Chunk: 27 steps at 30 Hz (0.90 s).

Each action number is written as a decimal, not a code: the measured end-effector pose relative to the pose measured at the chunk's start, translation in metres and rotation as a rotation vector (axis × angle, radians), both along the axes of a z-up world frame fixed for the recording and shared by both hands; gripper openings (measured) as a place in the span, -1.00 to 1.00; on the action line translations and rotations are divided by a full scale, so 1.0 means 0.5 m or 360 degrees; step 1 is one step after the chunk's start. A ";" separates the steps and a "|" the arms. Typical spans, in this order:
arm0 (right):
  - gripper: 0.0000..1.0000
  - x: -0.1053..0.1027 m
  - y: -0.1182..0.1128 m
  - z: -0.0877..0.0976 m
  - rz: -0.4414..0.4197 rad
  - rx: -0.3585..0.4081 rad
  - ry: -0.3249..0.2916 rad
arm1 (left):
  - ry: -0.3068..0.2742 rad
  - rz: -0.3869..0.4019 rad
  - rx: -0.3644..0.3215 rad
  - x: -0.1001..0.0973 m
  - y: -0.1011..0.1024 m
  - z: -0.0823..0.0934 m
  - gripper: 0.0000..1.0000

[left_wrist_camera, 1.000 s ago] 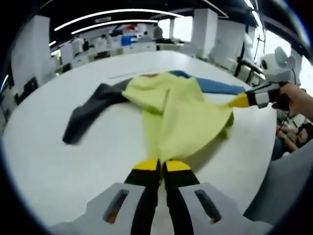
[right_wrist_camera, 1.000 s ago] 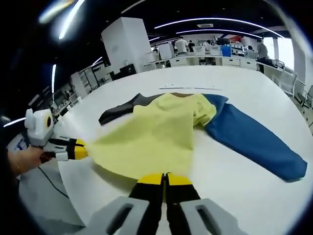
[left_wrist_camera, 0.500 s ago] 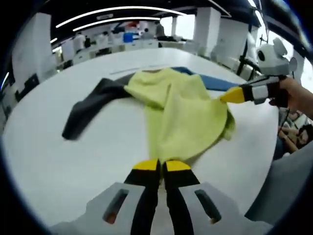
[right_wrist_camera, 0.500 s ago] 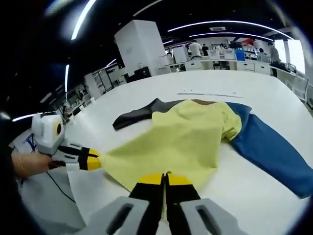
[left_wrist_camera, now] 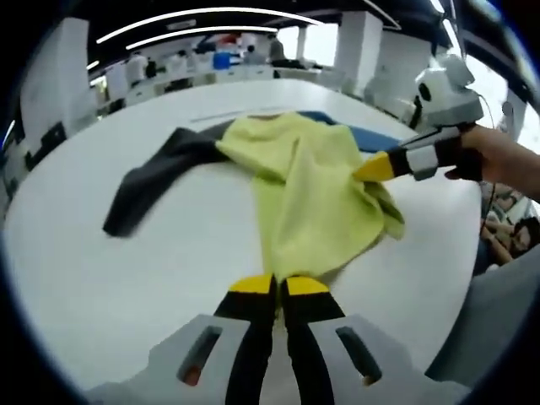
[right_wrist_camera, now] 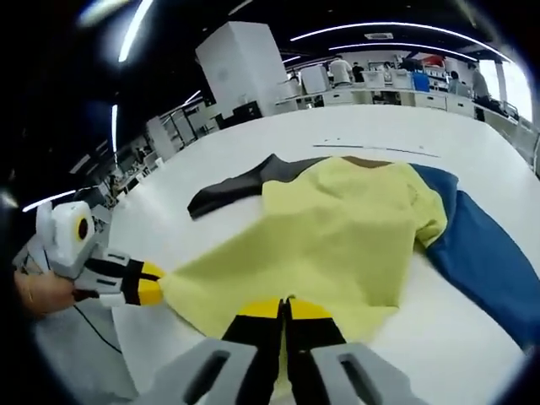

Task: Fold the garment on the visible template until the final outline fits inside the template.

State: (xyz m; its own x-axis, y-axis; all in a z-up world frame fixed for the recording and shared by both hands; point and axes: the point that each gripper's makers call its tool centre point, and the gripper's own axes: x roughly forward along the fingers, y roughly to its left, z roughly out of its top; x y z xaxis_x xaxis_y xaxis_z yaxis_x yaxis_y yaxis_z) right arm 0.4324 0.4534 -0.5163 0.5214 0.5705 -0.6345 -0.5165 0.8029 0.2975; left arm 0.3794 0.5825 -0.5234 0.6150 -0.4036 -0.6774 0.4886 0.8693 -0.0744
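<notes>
Across the middle of the left gripper view, the garment [left_wrist_camera: 316,198] lies on the white table [left_wrist_camera: 169,270] — yellow body centre, dark grey sleeve [left_wrist_camera: 152,181] at left — with the left gripper [left_wrist_camera: 278,287] at bottom centre pressed shut on its near hem, and the right gripper [left_wrist_camera: 371,169] entering from the right, pinching the yellow edge. At centre of the right gripper view, the right gripper [right_wrist_camera: 285,309] pinches the yellow hem at bottom — blue sleeve [right_wrist_camera: 489,261] at right, the left gripper [right_wrist_camera: 152,287] clamped on the lower-left corner.
</notes>
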 end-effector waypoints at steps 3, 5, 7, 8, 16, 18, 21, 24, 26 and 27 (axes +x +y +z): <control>-1.00 0.003 0.004 -0.013 0.0012 -0.0020 0.0022 | 0.0007 0.0010 -0.0009 0.002 0.003 -0.005 -0.99; -1.00 0.004 0.005 -0.017 0.0012 -0.0021 0.0032 | 0.0009 0.0013 -0.0011 0.003 0.005 -0.007 -0.98; -1.00 0.005 0.006 -0.020 0.0016 -0.0025 0.0036 | 0.0012 0.0017 -0.0012 0.003 0.007 -0.009 -0.98; -1.00 0.005 0.007 -0.021 0.0023 -0.0033 0.0034 | 0.0011 0.0017 -0.0012 0.003 0.007 -0.010 -0.98; -1.00 0.004 0.004 -0.024 0.0025 -0.0026 0.0061 | 0.0063 -0.0009 -0.0001 -0.013 0.006 -0.018 -0.85; -1.00 0.003 0.005 -0.022 0.0024 -0.0017 0.0068 | 0.0070 -0.0012 -0.0003 -0.020 0.006 -0.018 -0.81; -0.95 -0.001 0.009 -0.011 0.0020 0.0016 0.0077 | 0.0074 -0.0011 -0.0014 -0.025 0.008 -0.014 -0.74; -0.85 -0.007 0.010 0.003 0.0031 0.0023 0.0066 | 0.0088 -0.0005 -0.0039 -0.033 0.010 -0.005 -0.66; -0.80 -0.008 0.006 0.015 0.0032 0.0025 0.0047 | 0.0081 -0.0008 -0.0045 -0.037 0.012 0.003 -0.60; -0.74 -0.007 0.001 0.023 0.0019 0.0026 0.0036 | 0.0074 -0.0009 -0.0043 -0.038 0.015 0.007 -0.57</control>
State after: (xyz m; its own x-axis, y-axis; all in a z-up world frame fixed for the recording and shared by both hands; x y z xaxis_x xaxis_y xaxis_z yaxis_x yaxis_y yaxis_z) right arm 0.4288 0.4538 -0.5050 0.4999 0.5871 -0.6367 -0.5192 0.7915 0.3223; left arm 0.3602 0.5898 -0.5201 0.5810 -0.4255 -0.6938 0.4889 0.8640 -0.1205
